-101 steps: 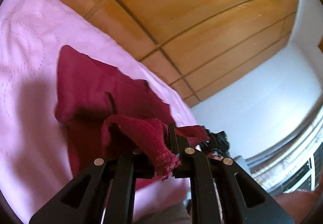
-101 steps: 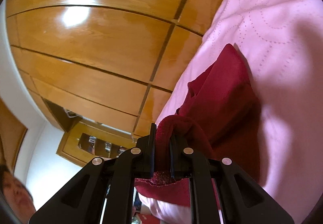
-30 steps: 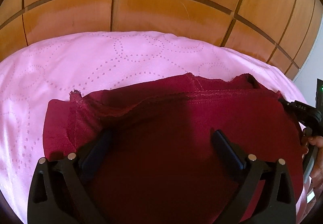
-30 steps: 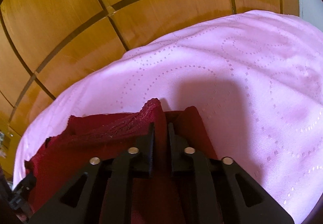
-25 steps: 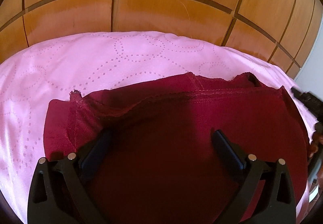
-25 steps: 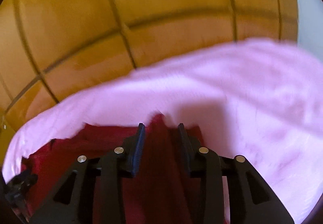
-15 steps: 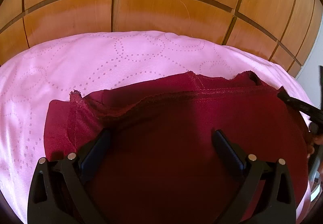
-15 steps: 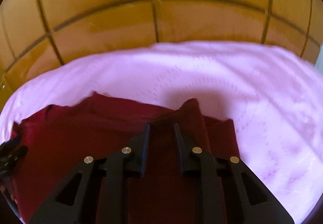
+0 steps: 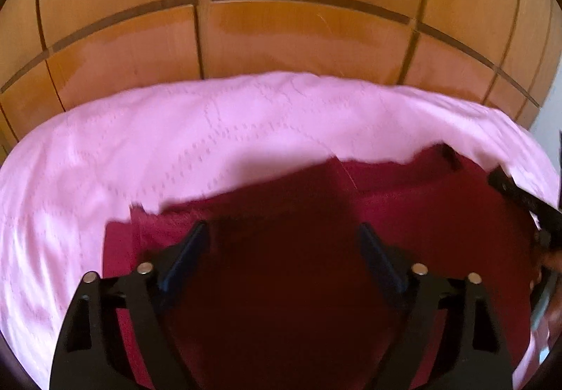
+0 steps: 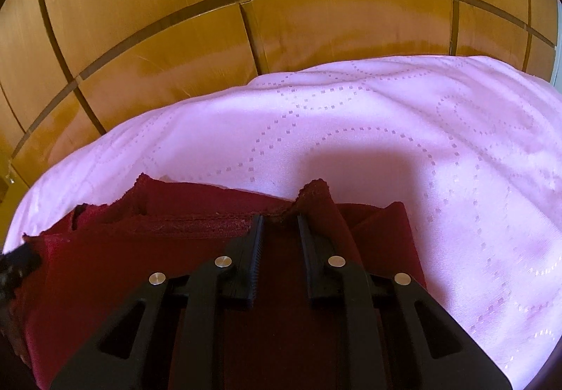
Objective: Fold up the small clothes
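Observation:
A dark red garment (image 9: 281, 284) lies folded flat on the pink bedspread (image 9: 175, 144). My left gripper (image 9: 282, 235) is wide open and empty just above its near middle. In the right wrist view the same garment (image 10: 123, 267) fills the lower left, with a raised corner peak between the finger tips. My right gripper (image 10: 279, 223) is partly open over the garment's right end and holds nothing. The tip of the right gripper shows at the right edge of the left wrist view (image 9: 520, 196).
A wooden panelled wardrobe (image 9: 281, 21) stands behind the bed. The pink bedspread (image 10: 421, 144) stretches beyond and to the right of the garment. A white wall strip shows at the far right edge (image 9: 551, 116).
My right gripper has let go of the garment's corner and opened a little. My left gripper has stayed open and drawn back slightly, so the garment sits lower in its view.

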